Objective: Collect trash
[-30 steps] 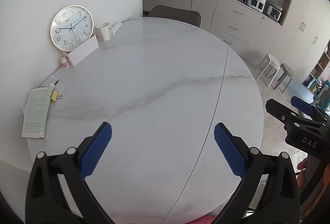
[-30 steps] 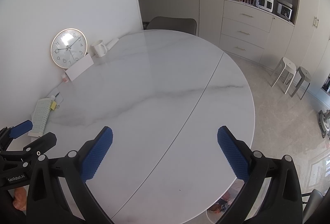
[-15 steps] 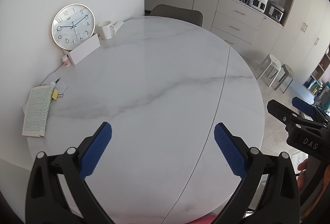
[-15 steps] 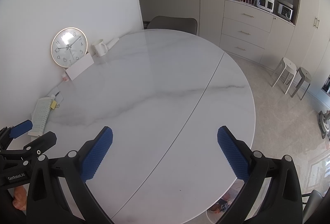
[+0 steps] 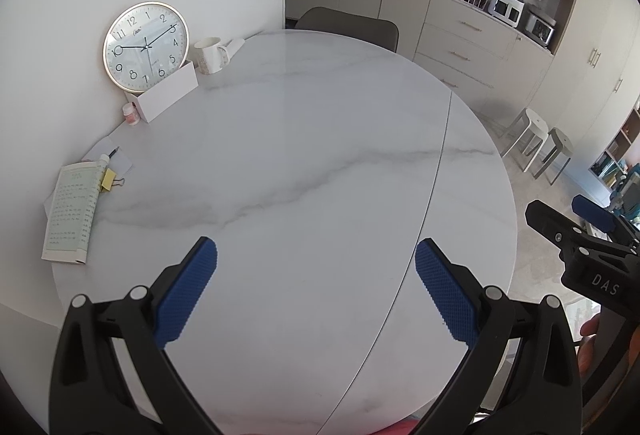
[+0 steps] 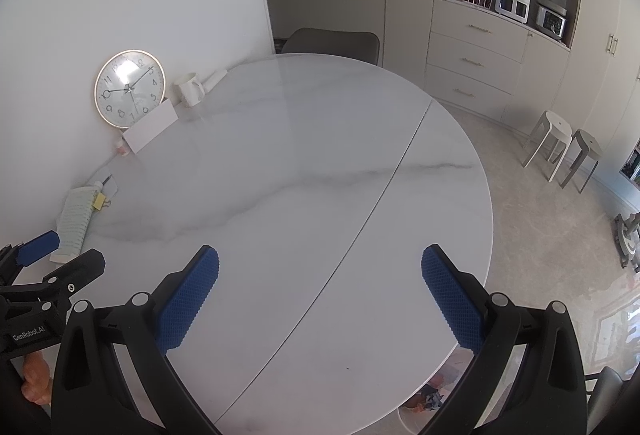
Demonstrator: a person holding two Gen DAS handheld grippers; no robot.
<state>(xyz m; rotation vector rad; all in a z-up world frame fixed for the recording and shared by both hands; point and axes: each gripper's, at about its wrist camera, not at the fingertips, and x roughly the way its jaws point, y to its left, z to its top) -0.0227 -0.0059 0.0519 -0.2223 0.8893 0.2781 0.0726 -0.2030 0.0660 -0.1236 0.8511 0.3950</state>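
Note:
Both grippers hover over the near side of a round white marble table [image 5: 320, 155]. My left gripper [image 5: 316, 291] is open with nothing between its blue pads. My right gripper [image 6: 320, 291] is open and empty too. The right gripper also shows at the right edge of the left wrist view [image 5: 576, 231], off the table's rim. No loose trash is visible on the tabletop. Below the table's near right edge, crumpled colourful scraps [image 6: 430, 395] lie in a white bin [image 6: 412, 421], mostly hidden by the table [image 6: 320, 175] and my right finger.
Along the left wall sit a wall clock [image 5: 146, 47], a white box [image 5: 170, 95], a mug [image 5: 210, 55], a small pink-capped bottle [image 5: 131, 113], a booklet [image 5: 72, 211] with a yellow binder clip [image 5: 108, 179] and a pen. A grey chair [image 5: 348, 25] stands at the far side; two stools [image 6: 564, 151] by the cabinets.
Both views have shifted very slightly; the grippers stay open and nothing on the table has moved.

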